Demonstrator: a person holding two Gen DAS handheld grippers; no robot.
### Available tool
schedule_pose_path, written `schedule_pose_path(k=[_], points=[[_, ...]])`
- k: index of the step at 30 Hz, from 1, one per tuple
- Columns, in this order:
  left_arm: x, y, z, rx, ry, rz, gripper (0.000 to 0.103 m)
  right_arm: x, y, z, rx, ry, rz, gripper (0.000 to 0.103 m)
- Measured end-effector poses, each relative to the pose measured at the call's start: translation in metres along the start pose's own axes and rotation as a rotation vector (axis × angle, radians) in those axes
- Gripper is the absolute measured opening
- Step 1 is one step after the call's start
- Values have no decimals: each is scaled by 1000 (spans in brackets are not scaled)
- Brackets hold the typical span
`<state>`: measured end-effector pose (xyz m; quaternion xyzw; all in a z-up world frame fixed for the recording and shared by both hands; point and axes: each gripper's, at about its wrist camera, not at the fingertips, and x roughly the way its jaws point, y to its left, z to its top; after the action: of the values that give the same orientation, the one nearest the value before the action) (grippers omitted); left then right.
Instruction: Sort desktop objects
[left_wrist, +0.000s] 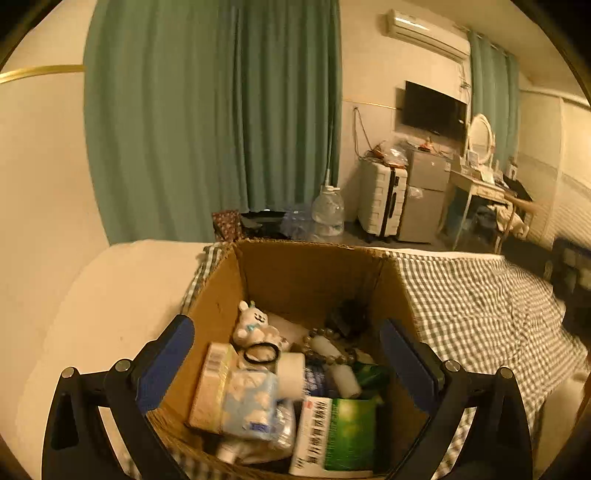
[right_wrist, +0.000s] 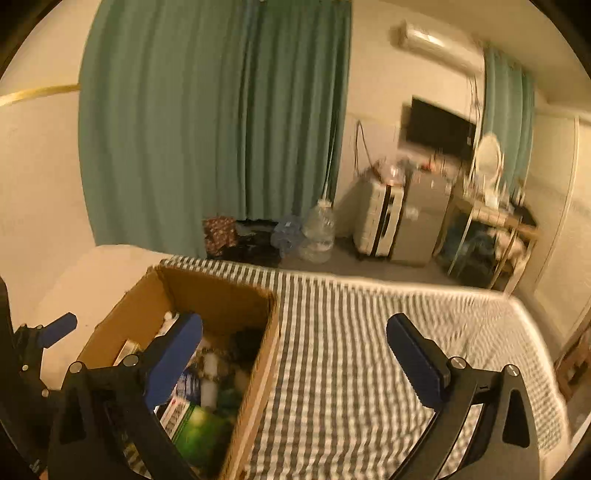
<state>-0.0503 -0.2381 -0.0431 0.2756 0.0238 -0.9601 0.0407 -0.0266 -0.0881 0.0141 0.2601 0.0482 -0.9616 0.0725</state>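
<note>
An open cardboard box (left_wrist: 295, 280) sits on a checkered cloth (left_wrist: 480, 306). It holds several small items: a white plush toy (left_wrist: 251, 325), a black hair tie (left_wrist: 261, 353), a white roll (left_wrist: 291, 374), a tissue pack (left_wrist: 251, 402), a green and white carton (left_wrist: 336, 435) and a bead bracelet (left_wrist: 325, 343). My left gripper (left_wrist: 288, 365) is open and empty, its fingers either side of the box above the items. My right gripper (right_wrist: 295, 354) is open and empty over the box's right wall (right_wrist: 258, 373) and the cloth (right_wrist: 351, 350). The left gripper's finger (right_wrist: 59, 328) shows at the left.
A cream surface (left_wrist: 110, 295) lies left of the box. Beyond the cloth's far edge are green curtains (left_wrist: 214, 122), a water jug (left_wrist: 328, 212), a white suitcase (left_wrist: 382, 201), a small fridge (left_wrist: 424, 195) and a dressing table (left_wrist: 480, 188).
</note>
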Motion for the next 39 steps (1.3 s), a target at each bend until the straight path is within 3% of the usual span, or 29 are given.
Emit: schedule_pose_path(k=[3, 5, 7, 12, 15, 19, 23, 39], points=[[-10, 1, -10, -81, -1, -16, 103, 10, -23, -20, 59, 51, 26, 101], [-6, 2, -10, -106, 39, -35, 103, 13, -33, -32, 67, 75, 18, 101], [-1, 2, -6, -94, 76, -41, 103, 20, -36, -43, 55, 104, 3, 101], [-15, -6, -9, -47, 7, -37, 103, 18, -57, -56, 98, 123, -44, 101], [-11, -12, -11, -26, 30, -31, 103, 23, -71, -56, 175, 156, -74, 101], [-10, -14, -15, -36, 20, -43, 103, 21, -79, -59, 182, 135, -109, 101], [-3, -23, -19, 12, 44, 2, 103, 23, -81, -64, 159, 148, -129, 101], [-8, -23, -18, 2, 35, -30, 103, 14, -79, -70, 138, 158, -110, 101]])
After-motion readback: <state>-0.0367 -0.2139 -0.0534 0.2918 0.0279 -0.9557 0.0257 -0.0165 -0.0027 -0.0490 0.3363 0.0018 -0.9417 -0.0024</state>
